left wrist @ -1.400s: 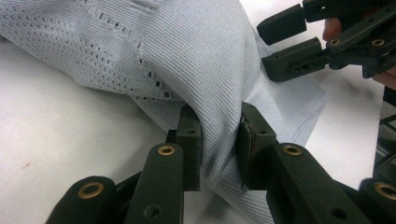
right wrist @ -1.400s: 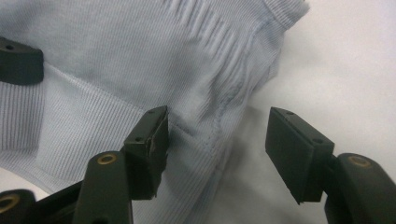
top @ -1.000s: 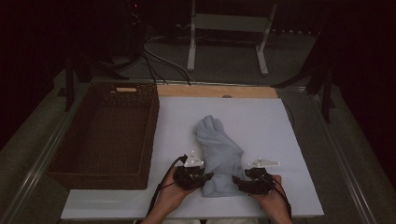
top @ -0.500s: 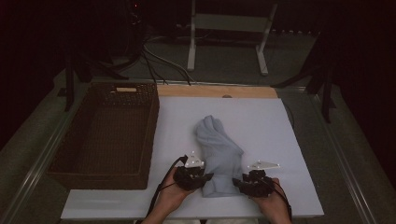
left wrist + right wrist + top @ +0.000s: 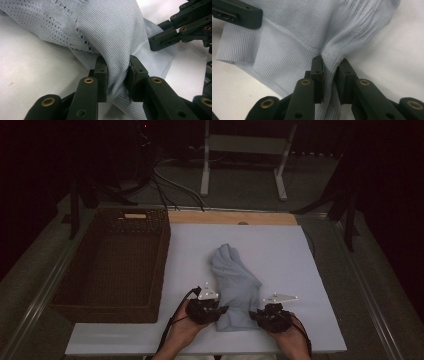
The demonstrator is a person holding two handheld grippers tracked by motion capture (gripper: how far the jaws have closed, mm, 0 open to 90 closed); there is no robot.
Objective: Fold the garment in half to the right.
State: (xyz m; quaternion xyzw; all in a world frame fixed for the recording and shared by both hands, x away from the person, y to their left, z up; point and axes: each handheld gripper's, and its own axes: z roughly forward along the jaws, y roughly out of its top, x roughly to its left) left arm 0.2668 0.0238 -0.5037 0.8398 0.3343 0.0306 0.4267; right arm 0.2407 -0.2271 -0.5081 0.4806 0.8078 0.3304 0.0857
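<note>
A pale blue knitted cloth lies crumpled on the white board, its ribbed hem toward the near edge. My left gripper is shut on the cloth's near left side; in the left gripper view, fabric is bunched between the pads. My right gripper holds the near right side. Its jaws have just been closing, and in the right gripper view a ribbed fold is pinched between them. The person's hands hold both grippers low on the board.
A brown wicker basket stands left of the board, touching its edge. A wooden strip runs along the board's far side. Behind the table are a metal stand and cables. The board's right half is bare.
The right gripper's jaws have closed onto the cloth's near right edge. The left gripper and the cloth's bulk have stayed put.
</note>
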